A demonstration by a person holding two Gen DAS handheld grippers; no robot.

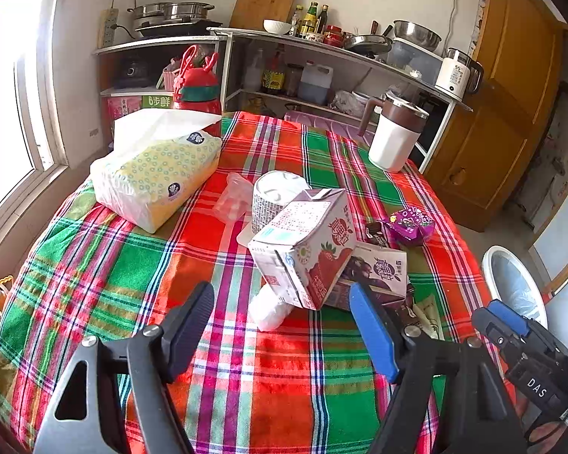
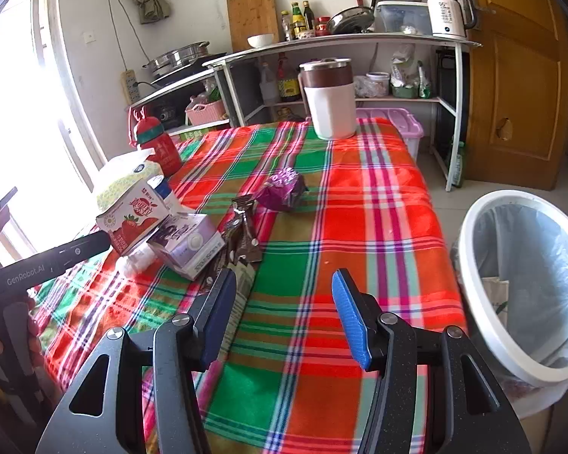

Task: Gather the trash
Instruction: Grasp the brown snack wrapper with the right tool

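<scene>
A strawberry milk carton (image 1: 306, 242) lies tilted on the plaid tablecloth (image 1: 132, 265), resting on a purple milk carton (image 1: 375, 272) and a crumpled white tissue (image 1: 269, 306). A yogurt cup (image 1: 276, 193), a clear plastic wrapper (image 1: 233, 196), a purple snack packet (image 1: 411, 223) and brown wrappers (image 1: 376, 232) lie around them. My left gripper (image 1: 284, 325) is open just in front of the strawberry carton. My right gripper (image 2: 284, 314) is open and empty above the cloth, with the cartons (image 2: 185, 242), brown wrappers (image 2: 242, 234) and purple packet (image 2: 282, 187) ahead to its left.
A white bin with a clear liner (image 2: 522, 287) stands on the floor right of the table. A tissue pack (image 1: 159, 174), a red bottle (image 1: 197, 87) and a white-and-brown jug (image 1: 395, 132) stand on the table. Kitchen shelves (image 2: 340, 43) line the far wall.
</scene>
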